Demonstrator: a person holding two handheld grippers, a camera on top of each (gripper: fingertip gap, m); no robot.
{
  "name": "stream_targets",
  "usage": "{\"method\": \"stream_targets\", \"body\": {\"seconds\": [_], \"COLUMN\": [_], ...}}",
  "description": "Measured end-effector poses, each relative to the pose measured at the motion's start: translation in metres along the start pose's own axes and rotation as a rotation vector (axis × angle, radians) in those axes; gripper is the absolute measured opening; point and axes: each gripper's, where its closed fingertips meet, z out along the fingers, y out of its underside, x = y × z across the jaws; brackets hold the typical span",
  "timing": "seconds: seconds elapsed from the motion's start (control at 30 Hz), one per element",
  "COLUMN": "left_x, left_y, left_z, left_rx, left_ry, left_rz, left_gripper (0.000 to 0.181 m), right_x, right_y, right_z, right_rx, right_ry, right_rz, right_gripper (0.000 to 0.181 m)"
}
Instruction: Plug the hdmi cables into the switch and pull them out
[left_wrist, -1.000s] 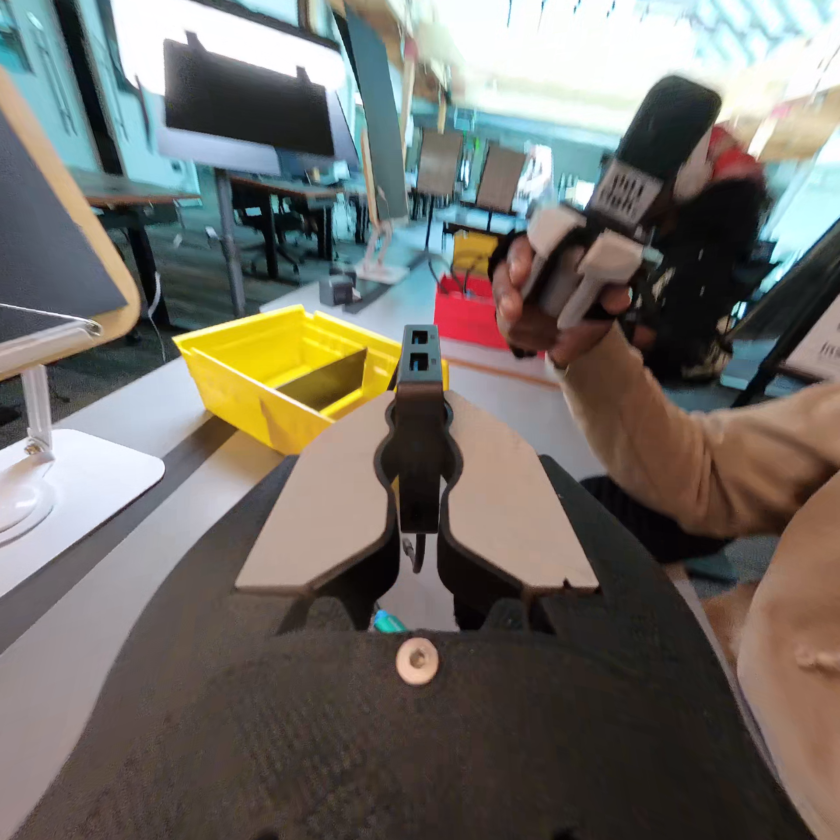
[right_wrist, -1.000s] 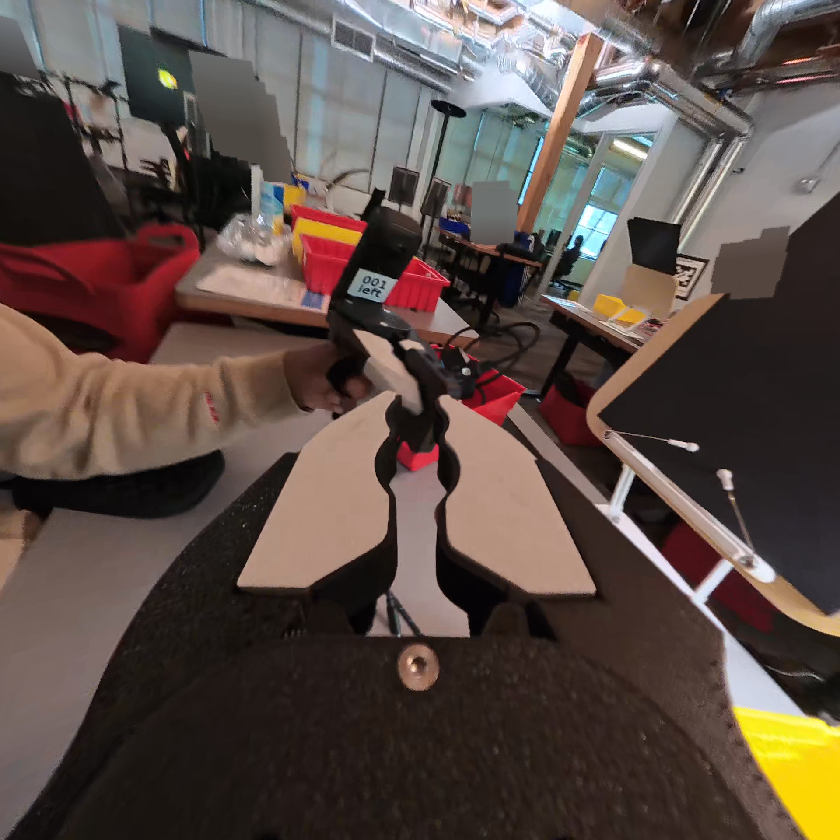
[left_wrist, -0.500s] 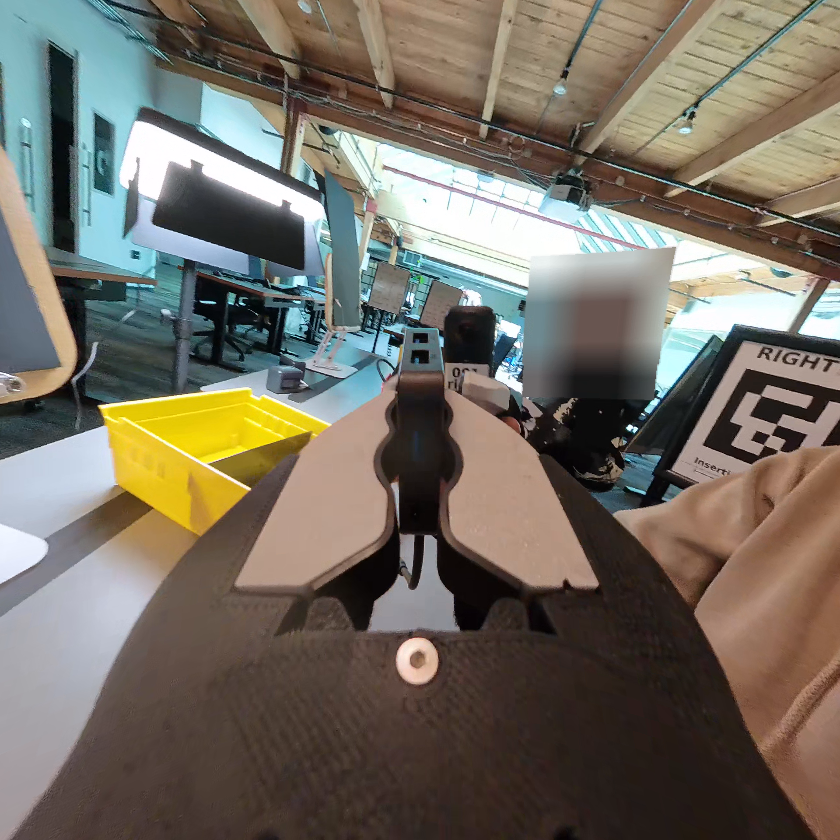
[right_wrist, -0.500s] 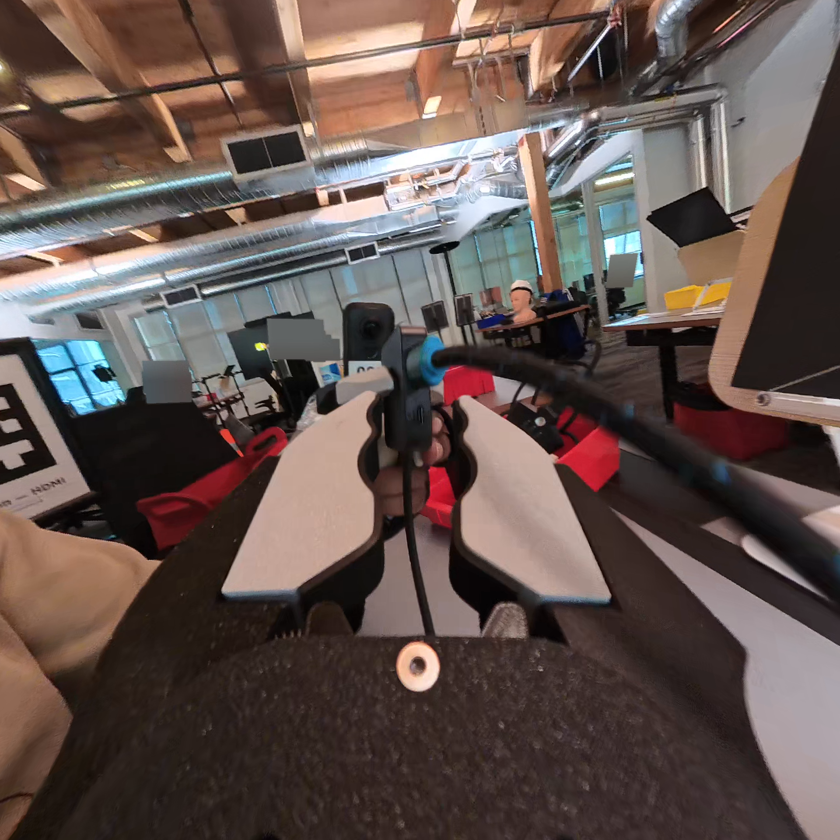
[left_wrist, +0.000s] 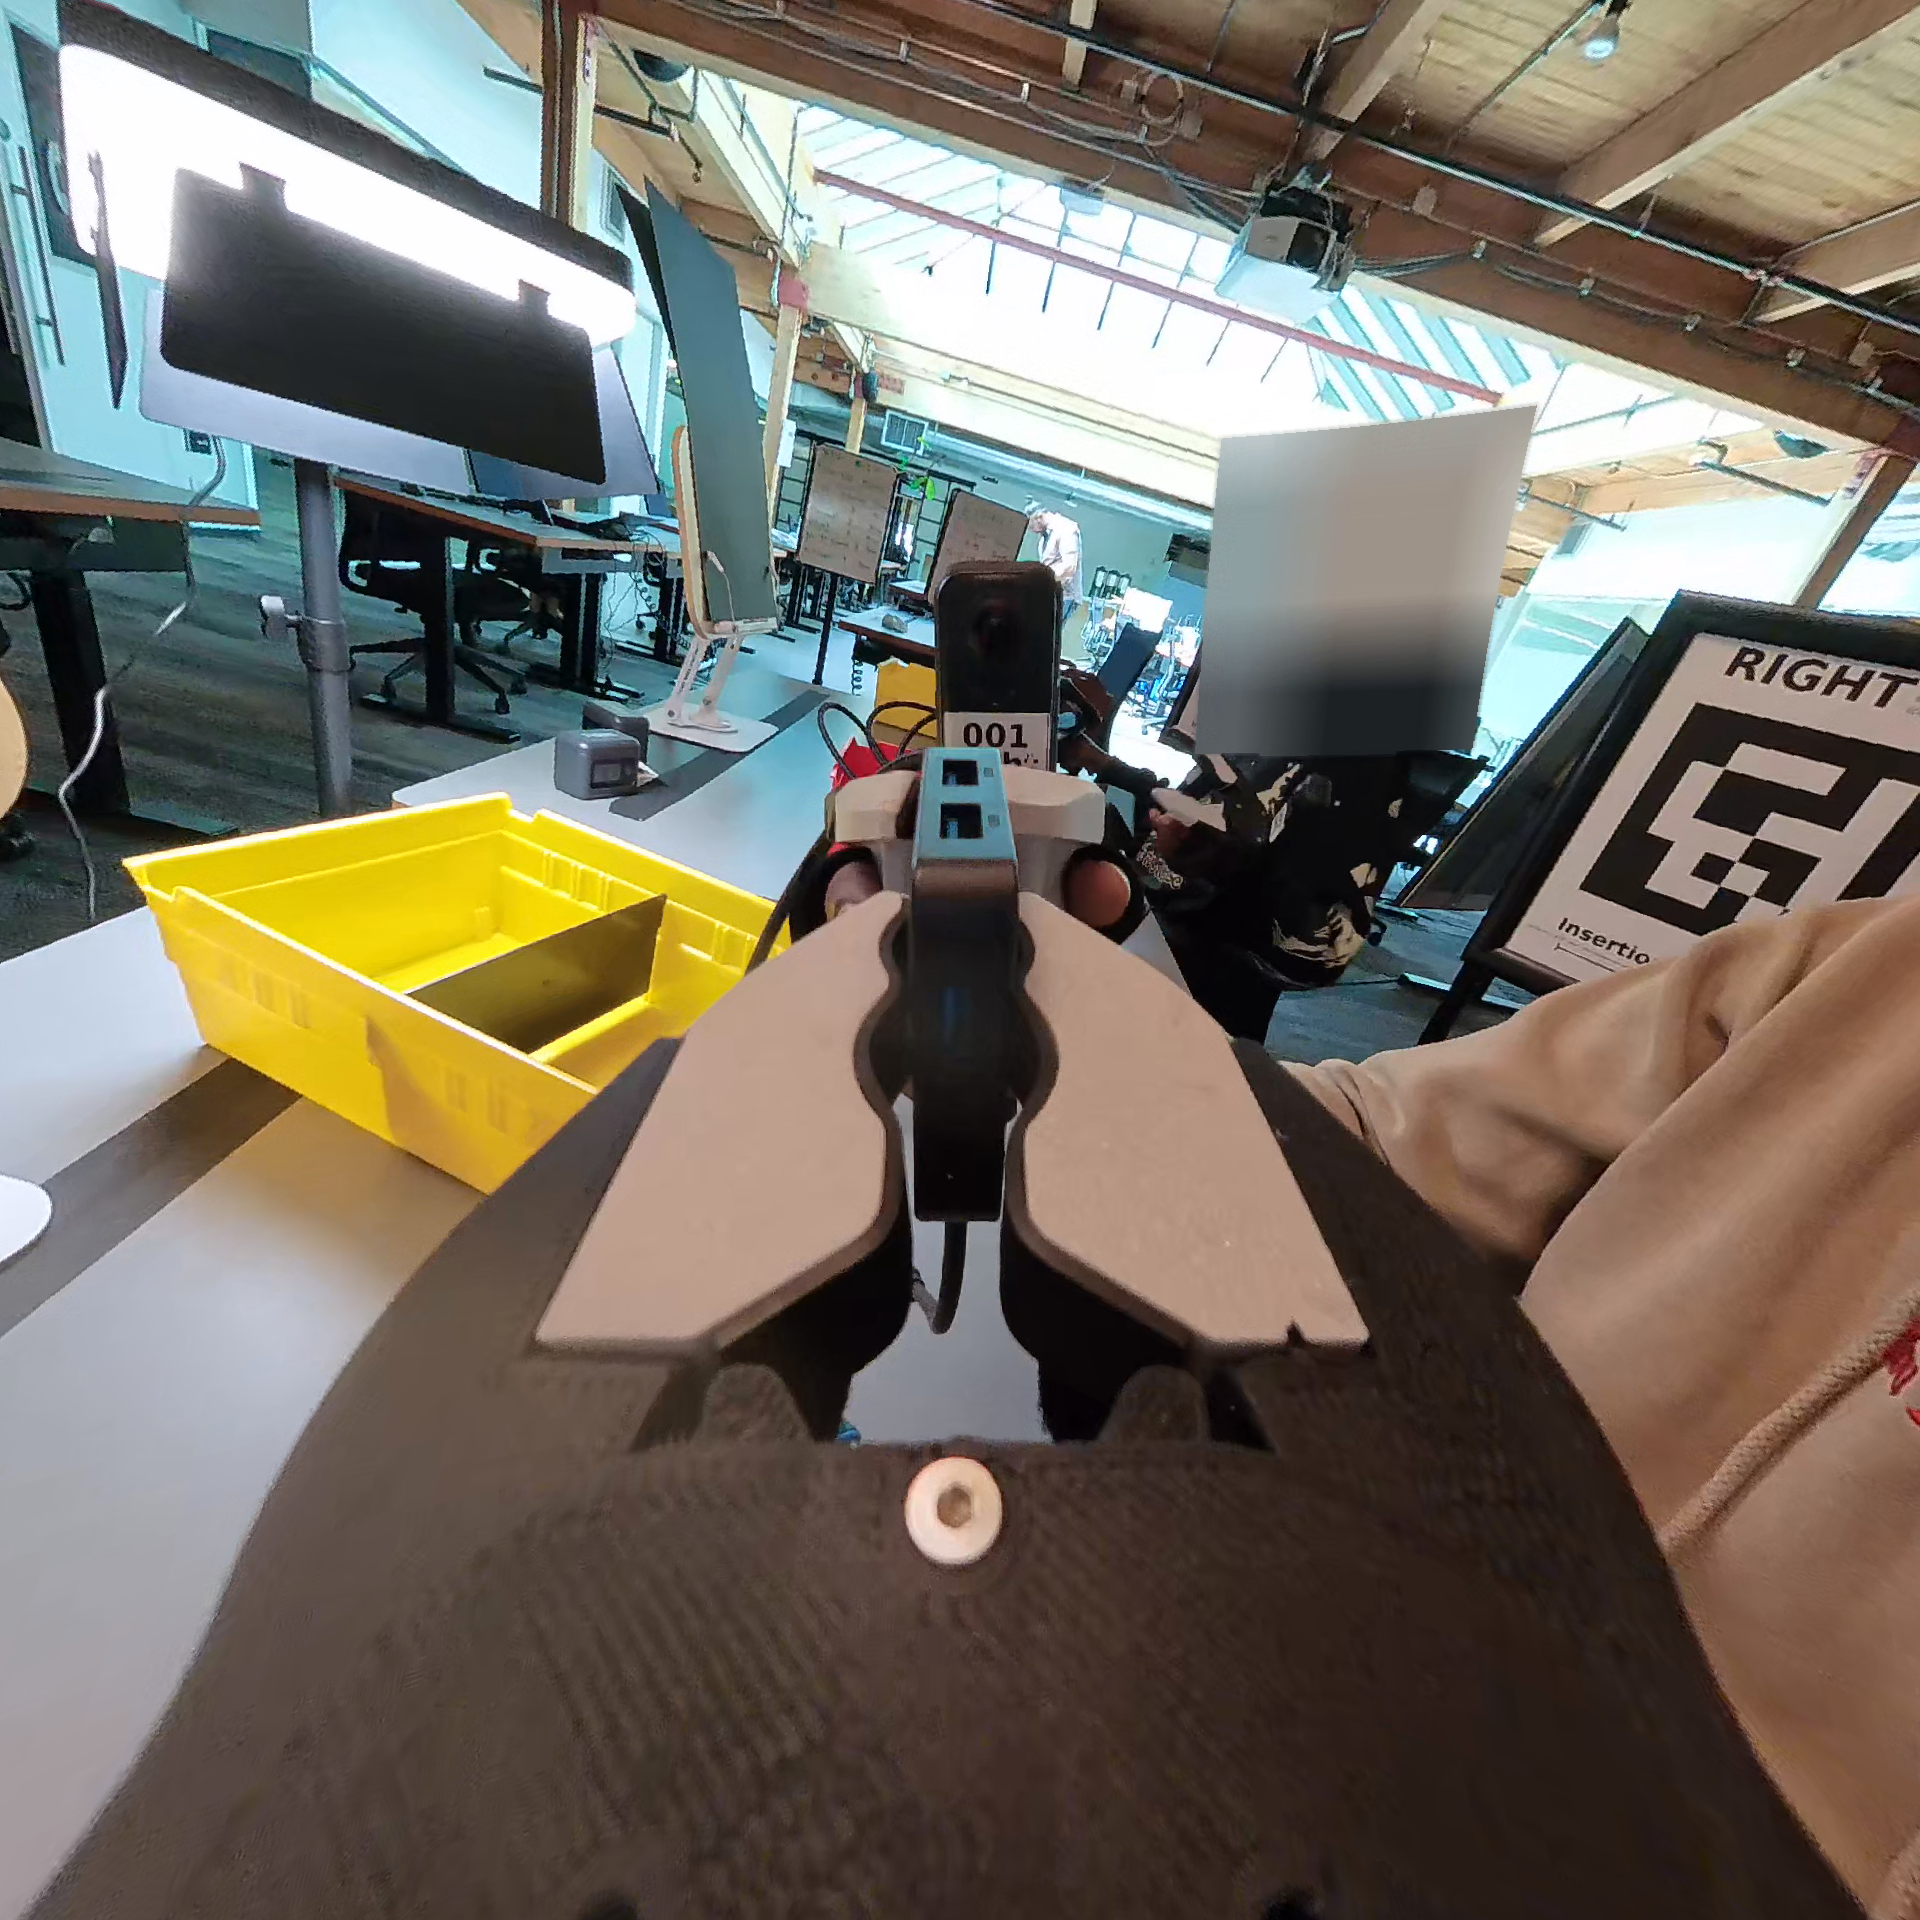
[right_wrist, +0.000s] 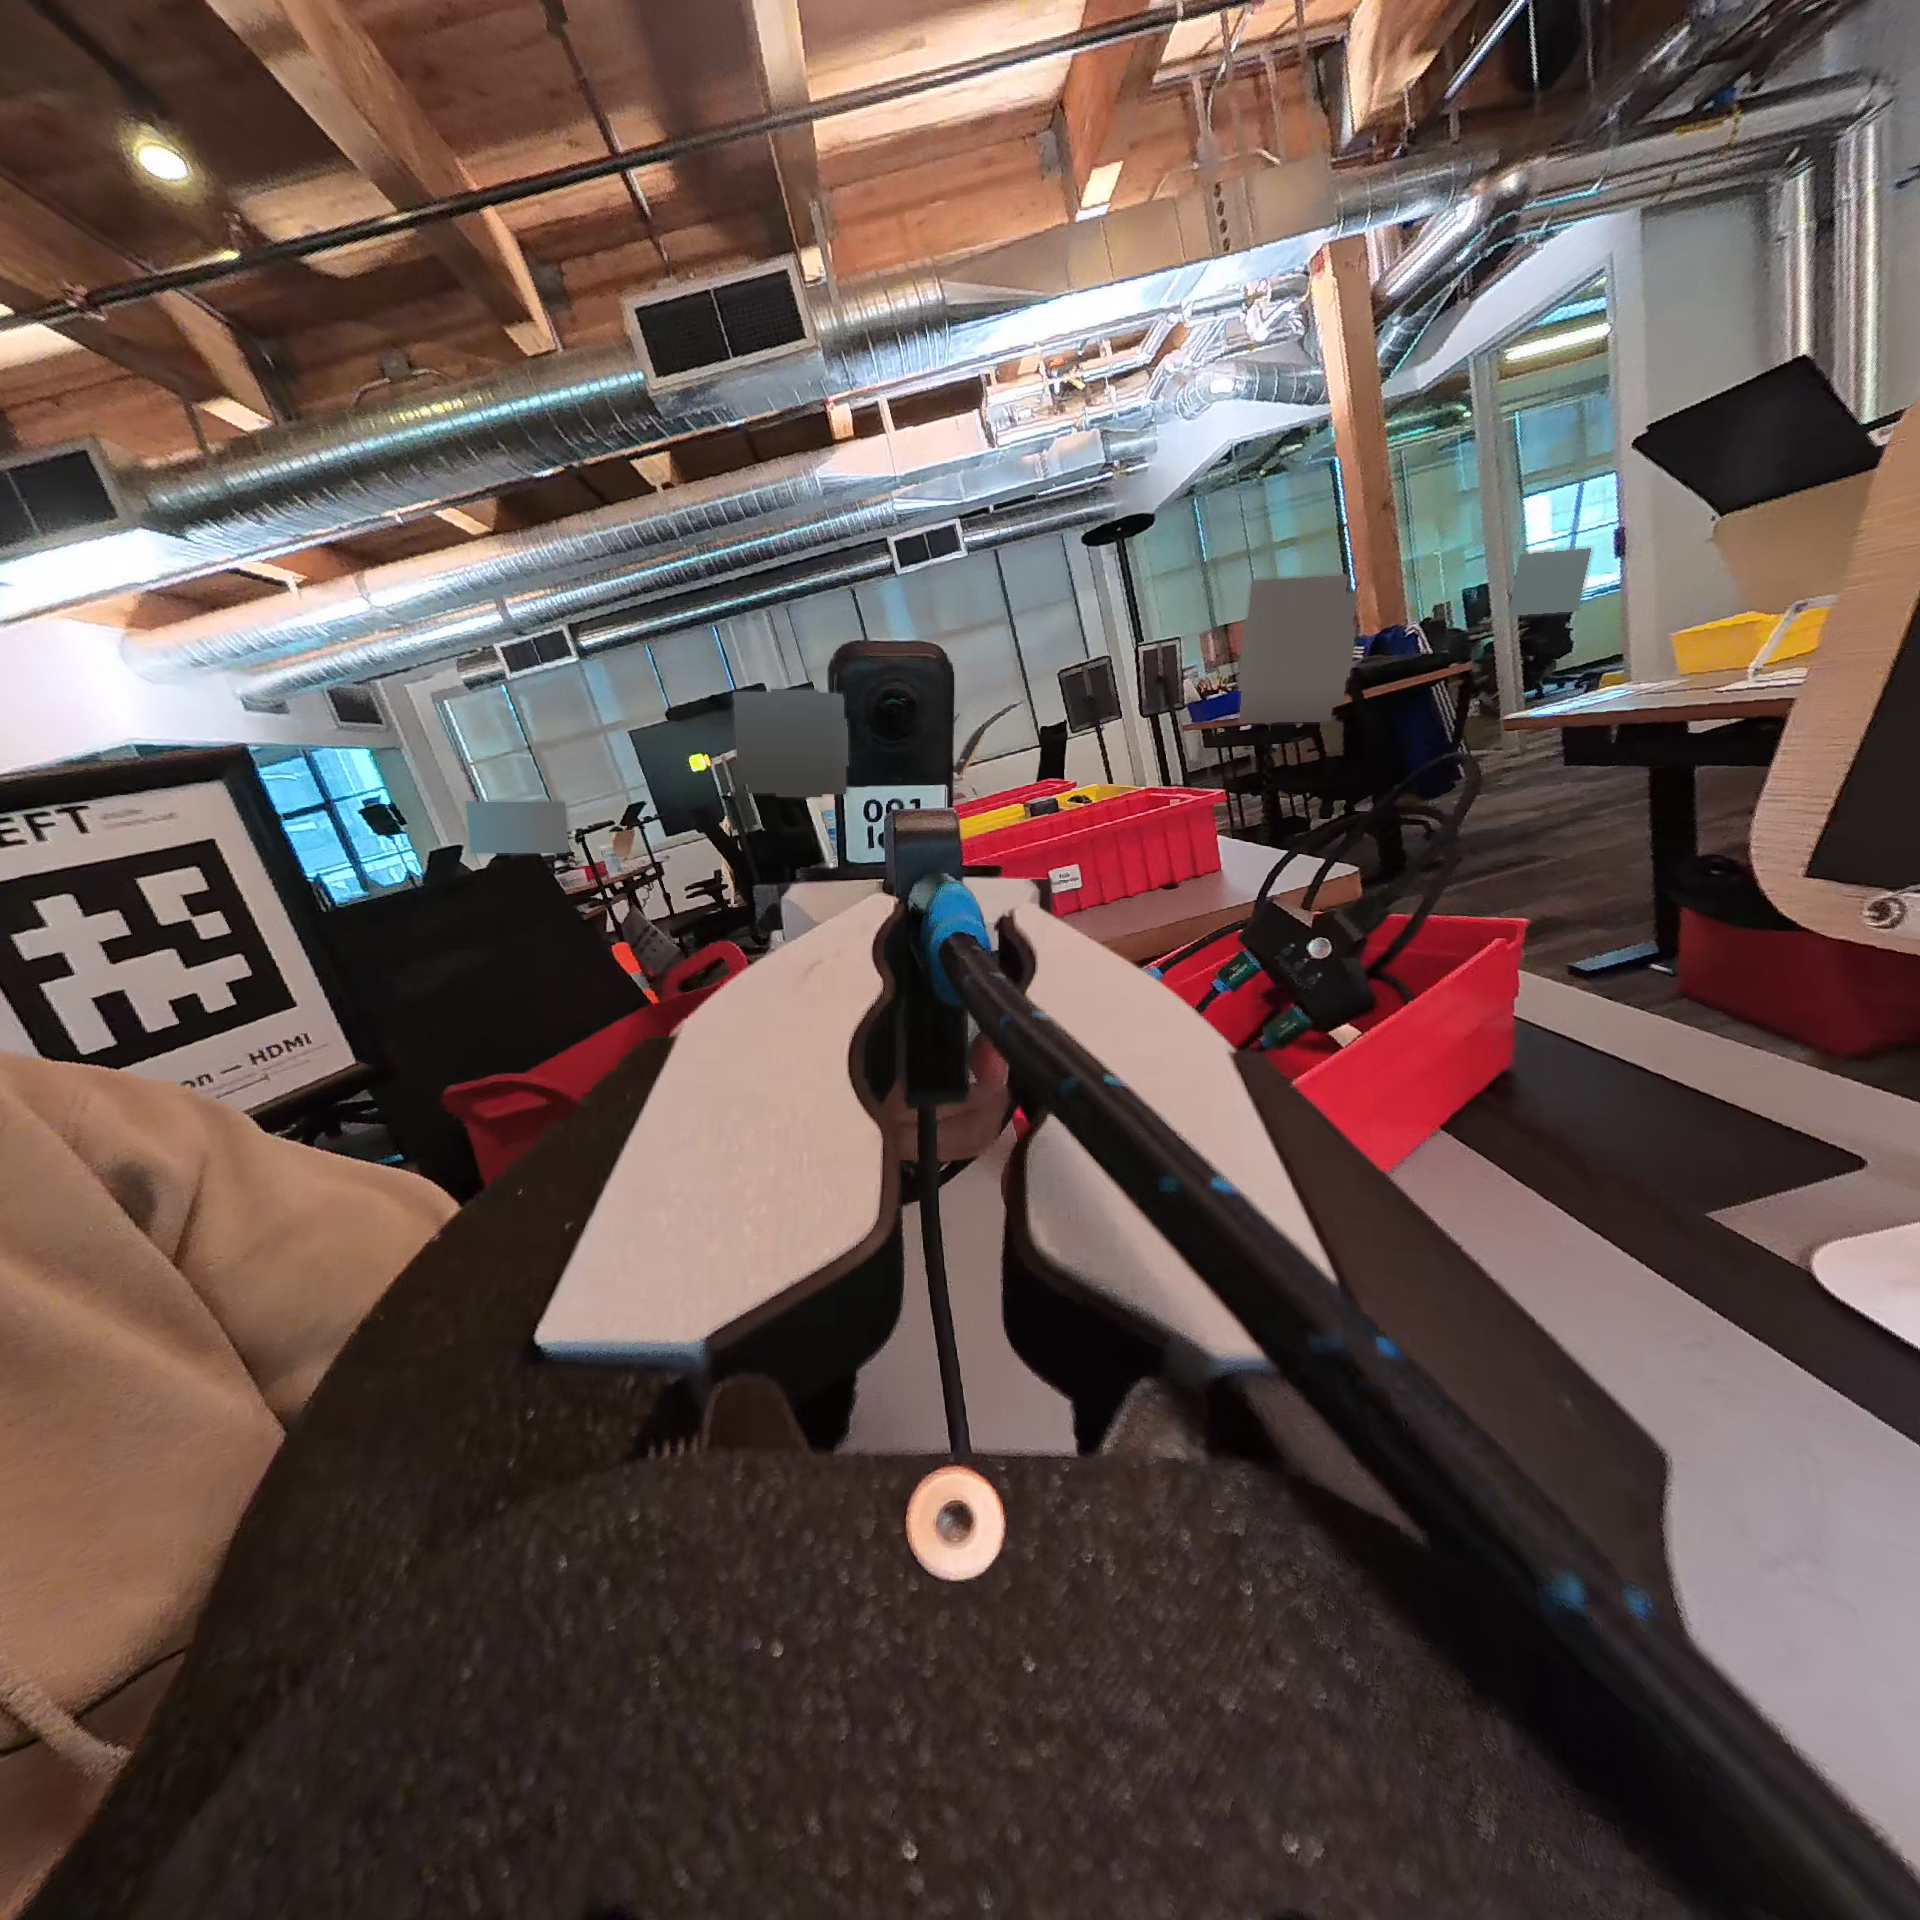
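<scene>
My left gripper is shut on the black switch, held in the air. The switch's blue end with two dark openings sticks out past the fingertips. A thin wire curls from its near end. My right gripper is shut on a black HDMI plug with a blue collar. Its thick braided cable runs back to the lower right past the camera. The two grippers face each other head on. The right gripper's fingers show just behind the switch, and the left gripper's fingers show just behind the plug.
A yellow bin stands on the grey table at the left. A red bin at the right holds another switch with cables. Marker boards stand behind. A beige sleeve fills the near side. My two grippers' fingertips are within a few centimetres of each other.
Both grippers have tilted up and swung to face each other. The right gripper moved from the upper right of the left view to straight behind the switch. The thick cable now crosses the right view.
</scene>
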Motion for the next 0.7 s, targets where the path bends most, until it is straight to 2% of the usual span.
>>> {"method": "stream_targets", "body": {"seconds": [0.3, 0.7], "left_x": [-0.002, 0.004], "left_y": [0.004, 0.010], "left_z": [0.000, 0.000], "left_rx": [-0.010, -0.085], "left_ry": [0.014, 0.021], "left_rz": [-0.049, 0.002], "left_gripper": [0.014, 0.014], "right_x": [0.001, -0.008], "right_y": [0.002, 0.011], "right_z": [-0.002, 0.001], "right_rx": [0.009, -0.035], "right_ry": [-0.021, -0.064], "right_rz": [0.012, -0.055], "right_gripper": [0.012, 0.014]}}
